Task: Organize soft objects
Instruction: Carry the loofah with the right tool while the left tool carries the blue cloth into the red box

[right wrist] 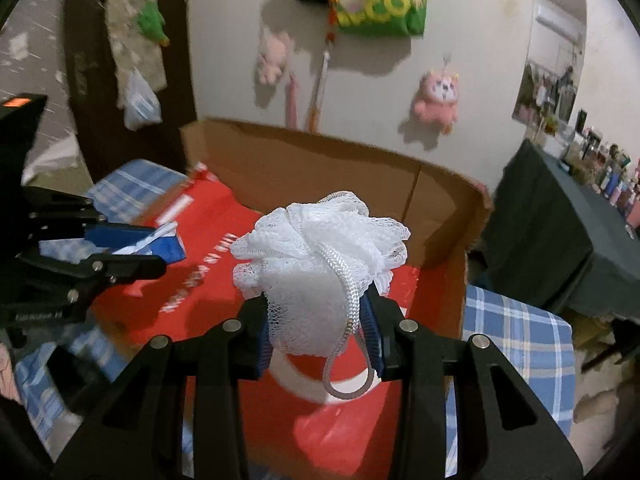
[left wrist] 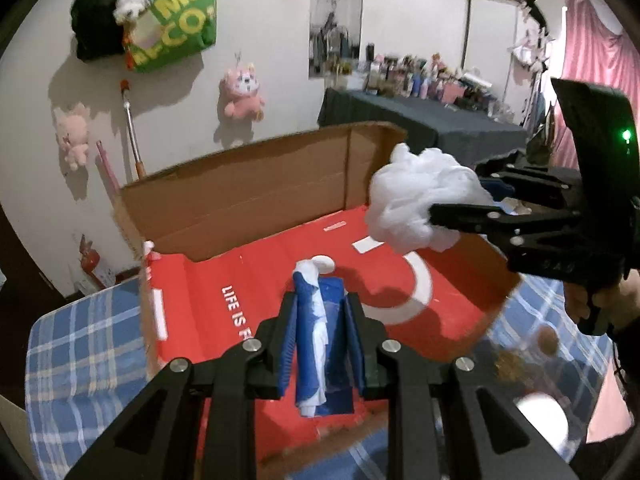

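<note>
Over the open cardboard box [left wrist: 248,196], both of your grippers hang loaded and neither soft item has gone in yet. Your left gripper [left wrist: 320,320] has its fingers clenched on a blue-and-white cloth [left wrist: 316,344], folded into a narrow strip that stands up between the pads, above the red floor of the box. Your right gripper [right wrist: 320,320] has its fingers clamped on a white mesh bath pouf [right wrist: 320,256], its cord loop [right wrist: 348,364] dangling below the pads; from the left wrist view the pouf sits above the far right corner of the box. That red floor shows only printed lettering and white markings, so as far as you can see the box holds nothing so far. The checked blue cloth [left wrist: 84,352] under the box has some blurred things at its right edge, too unclear to name. What is left, by my reading: lower both items and let go of each.
</note>
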The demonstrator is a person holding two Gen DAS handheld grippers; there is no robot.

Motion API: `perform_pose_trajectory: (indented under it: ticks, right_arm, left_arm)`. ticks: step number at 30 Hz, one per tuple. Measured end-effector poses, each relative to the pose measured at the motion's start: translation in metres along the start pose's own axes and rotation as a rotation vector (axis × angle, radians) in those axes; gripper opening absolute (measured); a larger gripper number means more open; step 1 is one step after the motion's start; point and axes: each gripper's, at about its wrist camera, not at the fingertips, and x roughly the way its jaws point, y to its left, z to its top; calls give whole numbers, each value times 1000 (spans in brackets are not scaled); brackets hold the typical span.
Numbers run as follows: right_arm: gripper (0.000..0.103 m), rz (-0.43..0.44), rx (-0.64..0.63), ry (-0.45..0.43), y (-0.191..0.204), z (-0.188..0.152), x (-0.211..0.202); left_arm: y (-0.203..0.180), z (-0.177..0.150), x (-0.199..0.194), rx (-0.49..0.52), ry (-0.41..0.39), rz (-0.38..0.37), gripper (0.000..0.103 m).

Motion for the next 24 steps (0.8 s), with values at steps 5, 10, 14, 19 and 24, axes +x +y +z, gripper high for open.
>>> perform_pose_trajectory:
  ticks: [5,10,14,19,24]
  right_arm:
    - [35,-66,16,120,-16,15,55]
    - [35,-124,-4,204,-22,20,91]
    - [35,-151,-14,242,-24,18,105]
    - [40,-147,3,255,-29,17,111]
    - [46,-150,-14,269,-27,14,114]
  left_arm:
    - [17,20,58,-10,90,54,25]
    - [46,24,109,-61,173,129,25]
    - [64,20,131,-110,215,150,26]
    - [63,13,144,-94,240,184,26]
    - [62,4,156,-88,252,215,28]
